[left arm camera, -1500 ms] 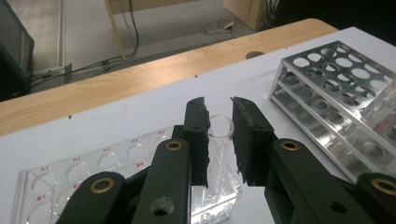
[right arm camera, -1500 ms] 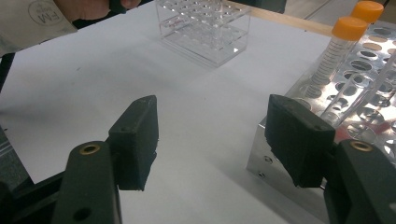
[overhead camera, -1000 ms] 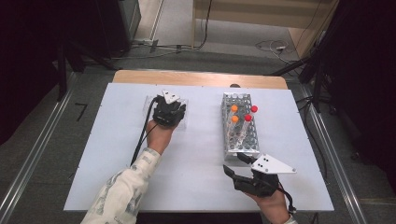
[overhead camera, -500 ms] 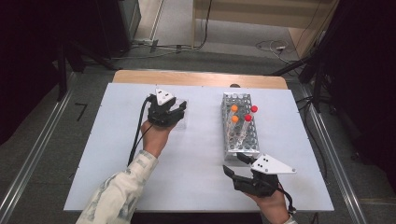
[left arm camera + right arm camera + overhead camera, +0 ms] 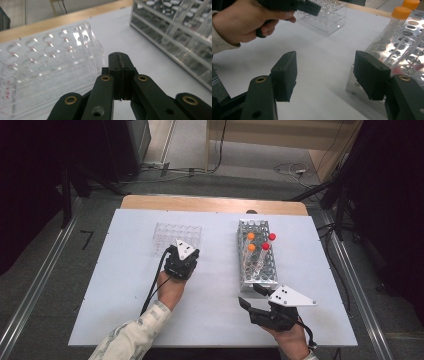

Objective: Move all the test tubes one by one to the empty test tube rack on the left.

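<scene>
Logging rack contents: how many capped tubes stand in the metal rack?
4, all at the far end of the metal rack: orange-capped and, red-capped and. Uncapped ones could go unnoticed.

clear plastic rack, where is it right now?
In the high view the clear plastic rack sits on the white table, left of the metal tube rack, just beyond the shut left claw.

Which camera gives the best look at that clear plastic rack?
The left gripper view: the clear plastic rack sits close, its empty wells distinct. The high view shows its whole outline, small. The right gripper view shows it distant, partly cut off.
</scene>
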`<state>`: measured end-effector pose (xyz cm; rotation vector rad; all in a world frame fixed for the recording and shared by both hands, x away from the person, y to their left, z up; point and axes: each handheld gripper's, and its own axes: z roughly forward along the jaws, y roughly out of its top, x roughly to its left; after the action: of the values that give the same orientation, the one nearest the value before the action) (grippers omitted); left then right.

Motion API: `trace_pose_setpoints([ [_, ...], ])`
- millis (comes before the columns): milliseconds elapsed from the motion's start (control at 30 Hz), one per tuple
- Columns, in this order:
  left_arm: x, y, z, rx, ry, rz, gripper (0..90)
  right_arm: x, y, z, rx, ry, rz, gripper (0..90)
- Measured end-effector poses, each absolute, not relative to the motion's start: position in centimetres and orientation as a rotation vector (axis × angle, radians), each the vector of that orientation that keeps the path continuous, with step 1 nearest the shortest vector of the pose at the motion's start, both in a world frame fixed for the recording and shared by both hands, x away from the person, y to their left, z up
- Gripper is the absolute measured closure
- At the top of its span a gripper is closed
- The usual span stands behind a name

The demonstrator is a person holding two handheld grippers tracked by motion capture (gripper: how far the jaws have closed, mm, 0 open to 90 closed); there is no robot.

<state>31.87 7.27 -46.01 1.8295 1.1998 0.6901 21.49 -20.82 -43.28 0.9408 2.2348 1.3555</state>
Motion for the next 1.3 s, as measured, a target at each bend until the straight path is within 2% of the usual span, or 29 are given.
trace_pose_setpoints([
  [333, 34.2, 7.3, -47.9, 1.809, 1.324, 0.668, 90.0, 21.5, -20.9, -43.3, 0.946, 2.235, 1.362, 34.2],
  [833, 35.4, 6.6, -48.0, 1.790, 1.335, 0.671, 90.0, 21.5, -20.9, -43.3, 0.940, 2.236, 1.363, 34.5],
  [1067, 34.3, 6.6, -47.4, 1.793, 1.295, 0.630, 89.5, 21.5, -21.1, -43.3, 0.947, 2.230, 1.366, 34.6],
  [1133, 33.5, 6.7, -46.9, 1.797, 1.273, 0.604, 87.3, 21.5, -21.1, -43.3, 0.947, 2.230, 1.363, 34.6],
  [1200, 32.6, 7.0, -46.3, 1.798, 1.250, 0.571, 81.0, 21.5, -21.2, -43.3, 0.952, 2.227, 1.362, 34.6],
  [1233, 32.2, 7.1, -46.1, 1.798, 1.240, 0.549, 71.7, 21.6, -21.2, -43.3, 0.958, 2.224, 1.359, 34.5],
  [1267, 31.9, 7.2, -45.9, 1.796, 1.237, 0.538, 71.7, 21.6, -21.2, -43.3, 0.958, 2.224, 1.359, 34.5],
  [1300, 31.2, 7.4, -45.6, 1.806, 1.228, 0.539, 63.2, 21.5, -21.2, -43.3, 0.961, 2.223, 1.359, 34.5],
])
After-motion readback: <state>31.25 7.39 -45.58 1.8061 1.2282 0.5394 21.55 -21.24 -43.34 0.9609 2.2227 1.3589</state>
